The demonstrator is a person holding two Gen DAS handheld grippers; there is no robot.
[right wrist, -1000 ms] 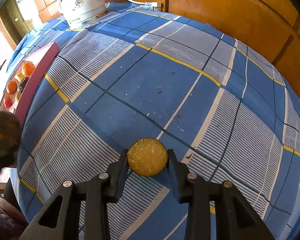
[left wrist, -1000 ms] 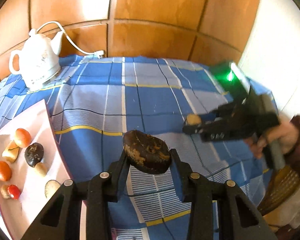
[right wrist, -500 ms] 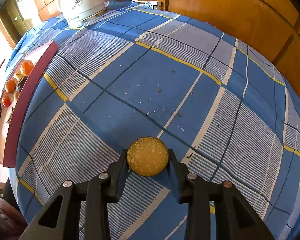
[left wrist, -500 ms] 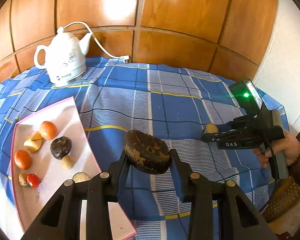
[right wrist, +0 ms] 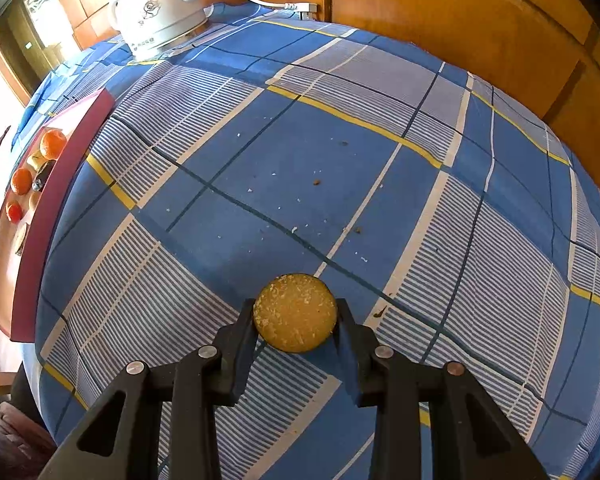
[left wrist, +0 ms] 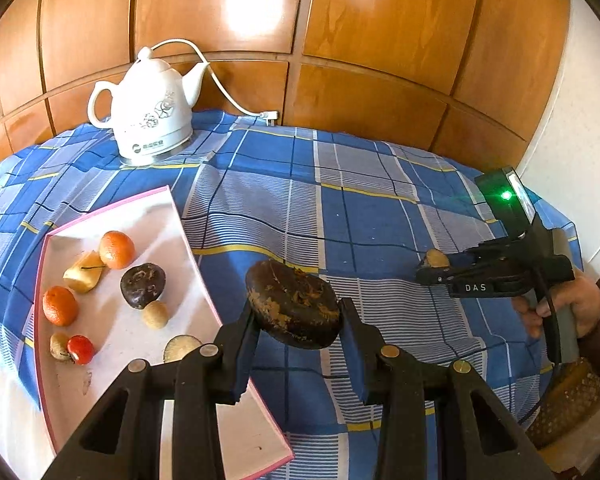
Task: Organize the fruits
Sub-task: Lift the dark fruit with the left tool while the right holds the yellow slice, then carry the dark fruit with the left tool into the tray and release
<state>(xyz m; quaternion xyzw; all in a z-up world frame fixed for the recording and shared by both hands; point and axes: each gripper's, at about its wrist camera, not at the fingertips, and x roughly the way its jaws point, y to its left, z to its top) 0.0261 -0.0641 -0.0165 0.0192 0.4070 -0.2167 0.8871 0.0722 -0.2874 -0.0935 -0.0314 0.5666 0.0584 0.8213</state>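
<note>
Left tongs (left wrist: 296, 320): clenched on a dark brown fruit (left wrist: 294, 304), held above the surface (left wrist: 360, 208) just right of the pink tray (left wrist: 188, 248)
Right tongs (right wrist: 296, 322): clenched on a round yellow fruit slice (right wrist: 295, 312), low over the checked cloth
Dark fruit handling: likely firm, fairly heavy, rough skin; best gripped across the middle
Yellow slice handling: light, crumbly-looking face; best held at the rim, gently
Tray: holds tangerines (left wrist: 117, 249) and small fruits

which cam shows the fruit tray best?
Left wrist view: the pink-rimmed tray faces the camera with its fruit laid out plainly, only its near corner hidden behind the left tool. Right wrist view catches just a foreshortened sliver at the left edge.
</note>
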